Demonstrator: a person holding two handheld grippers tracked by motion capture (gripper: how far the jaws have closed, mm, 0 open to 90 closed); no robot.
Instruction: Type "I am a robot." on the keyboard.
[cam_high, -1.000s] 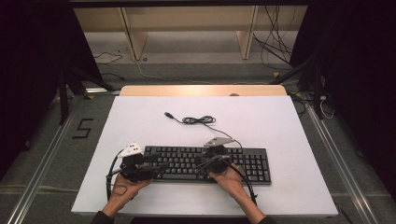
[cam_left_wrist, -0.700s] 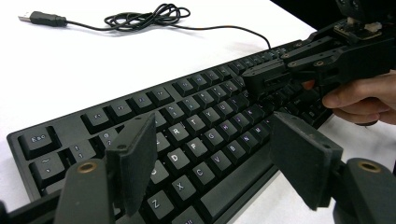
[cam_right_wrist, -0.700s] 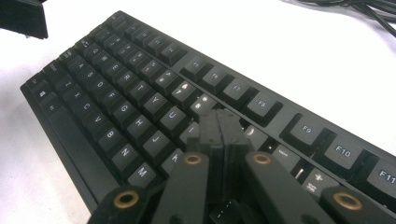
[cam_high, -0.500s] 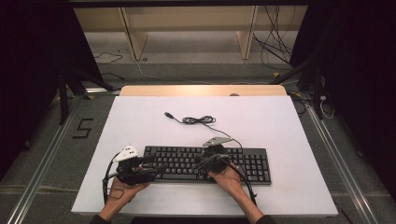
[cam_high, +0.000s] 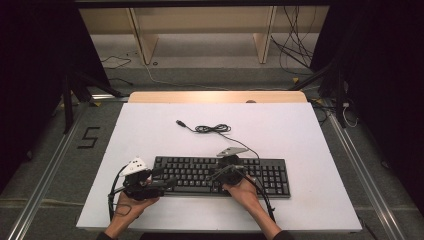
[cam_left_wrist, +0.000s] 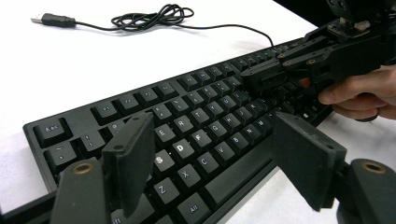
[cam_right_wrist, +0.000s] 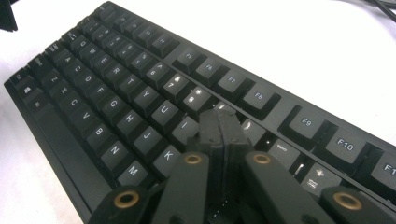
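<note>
From above, your left gripper (cam_high: 167, 183) now sits off the keyboard's (cam_high: 260, 176) left end on the white table (cam_high: 300, 130); dark room around. Left gripper view: jaws spread, just widened, gripping nothing. Right gripper view: your right gripper (cam_right_wrist: 223, 122), jaws together, pokes the keys.

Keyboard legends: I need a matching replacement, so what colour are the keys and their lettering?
Black keys with white lettering on the keyboard, clearest in the left gripper view.

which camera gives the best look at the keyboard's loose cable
The high view: the cable lies whole on the table behind the keyboard, bundle and plug clear. The left gripper view shows it at an angle; the right gripper view catches a scrap at its corner.
</note>
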